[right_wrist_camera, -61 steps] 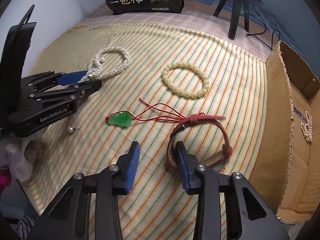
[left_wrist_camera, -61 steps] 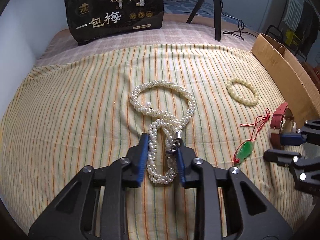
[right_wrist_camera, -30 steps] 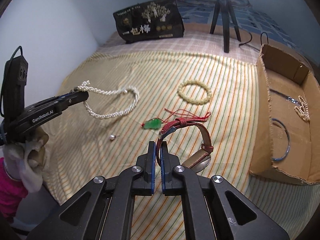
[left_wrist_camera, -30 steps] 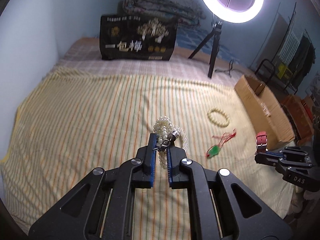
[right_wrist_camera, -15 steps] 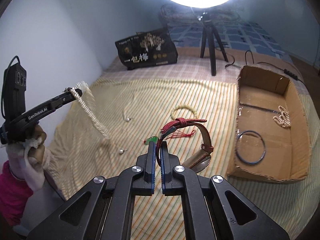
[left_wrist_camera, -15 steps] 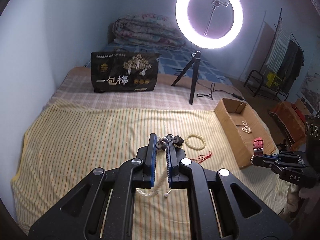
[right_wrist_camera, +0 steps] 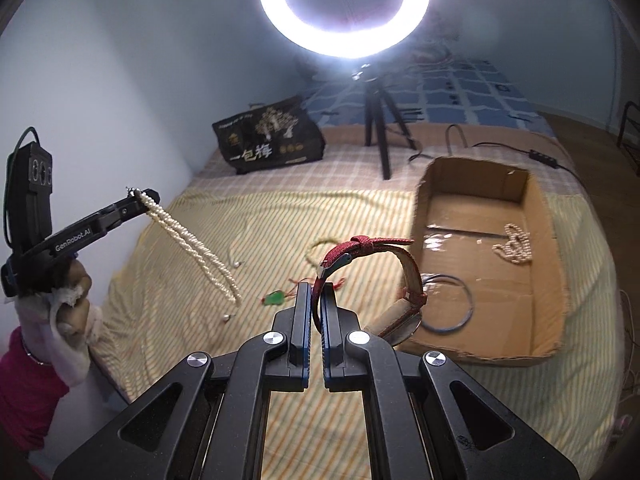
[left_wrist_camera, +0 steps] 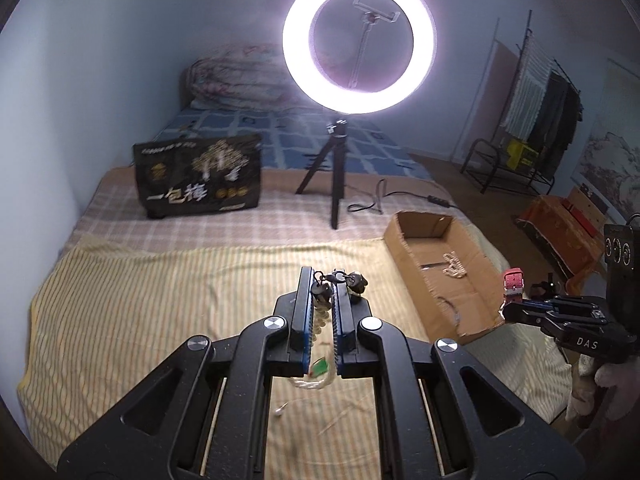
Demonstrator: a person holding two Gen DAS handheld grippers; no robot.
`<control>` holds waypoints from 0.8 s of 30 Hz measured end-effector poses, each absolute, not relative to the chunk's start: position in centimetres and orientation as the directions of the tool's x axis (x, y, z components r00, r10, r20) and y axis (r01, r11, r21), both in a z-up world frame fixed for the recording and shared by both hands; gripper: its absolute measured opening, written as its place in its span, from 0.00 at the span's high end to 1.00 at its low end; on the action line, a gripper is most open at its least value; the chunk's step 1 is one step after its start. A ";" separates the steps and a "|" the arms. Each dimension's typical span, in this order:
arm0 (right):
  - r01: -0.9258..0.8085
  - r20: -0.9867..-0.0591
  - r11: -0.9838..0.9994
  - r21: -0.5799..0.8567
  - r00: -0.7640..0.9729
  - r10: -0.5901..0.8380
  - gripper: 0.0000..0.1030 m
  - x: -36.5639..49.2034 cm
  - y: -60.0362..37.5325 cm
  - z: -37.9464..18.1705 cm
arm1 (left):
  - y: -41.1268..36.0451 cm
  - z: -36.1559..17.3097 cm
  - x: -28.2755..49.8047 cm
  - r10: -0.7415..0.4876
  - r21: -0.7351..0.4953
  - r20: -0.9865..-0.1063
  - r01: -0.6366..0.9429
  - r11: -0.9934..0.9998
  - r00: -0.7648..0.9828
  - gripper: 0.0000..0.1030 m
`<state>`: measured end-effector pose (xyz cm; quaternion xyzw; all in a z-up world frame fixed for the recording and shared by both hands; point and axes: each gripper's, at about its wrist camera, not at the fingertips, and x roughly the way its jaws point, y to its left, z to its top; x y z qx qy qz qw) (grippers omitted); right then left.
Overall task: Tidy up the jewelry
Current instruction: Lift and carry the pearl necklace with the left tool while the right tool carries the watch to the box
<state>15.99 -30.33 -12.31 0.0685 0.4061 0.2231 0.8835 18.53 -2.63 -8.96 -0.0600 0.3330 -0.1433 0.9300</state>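
Both of my tools have risen off the bed since a moment ago, the left tool (right_wrist_camera: 138, 194) clenched on the limp pearl necklace (right_wrist_camera: 192, 246) at its clasp, upper left, the right tool (right_wrist_camera: 316, 300) pinching the red watch (right_wrist_camera: 372, 268) by its supple strap, centre frame.

Bed (right_wrist_camera: 200, 320): under my fingers.
Box (right_wrist_camera: 548, 280): on bed, to my right; beads (right_wrist_camera: 514, 248) and ring (right_wrist_camera: 448, 304) inside.
Pendant (right_wrist_camera: 275, 299): on bed, left of box.
Bag (right_wrist_camera: 268, 140): behind, left of tripod (right_wrist_camera: 380, 116).
Necklace (right_wrist_camera: 188, 246): hangs from my left fingers (right_wrist_camera: 138, 196).
Watch (right_wrist_camera: 372, 276): between my right fingers (right_wrist_camera: 306, 312).
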 end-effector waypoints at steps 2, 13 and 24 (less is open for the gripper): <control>-0.325 -0.680 0.897 0.301 0.586 0.441 0.97 15.9 -31.5 -11.9 | -3.7 -8.3 18.7 -0.319 -0.205 -0.592 0.245 0.948 0.740 0.94; -0.248 -0.680 0.925 0.289 0.627 0.380 0.97 15.8 -36.3 -11.3 | -10.1 -5.2 20.5 -0.401 -0.204 -0.551 0.348 0.915 0.732 0.94; -0.184 -0.702 0.937 0.298 0.623 0.346 0.97 16.7 -39.5 -13.4 | -18.0 -4.1 23.4 -0.481 -0.217 -0.532 0.437 0.873 0.697 0.94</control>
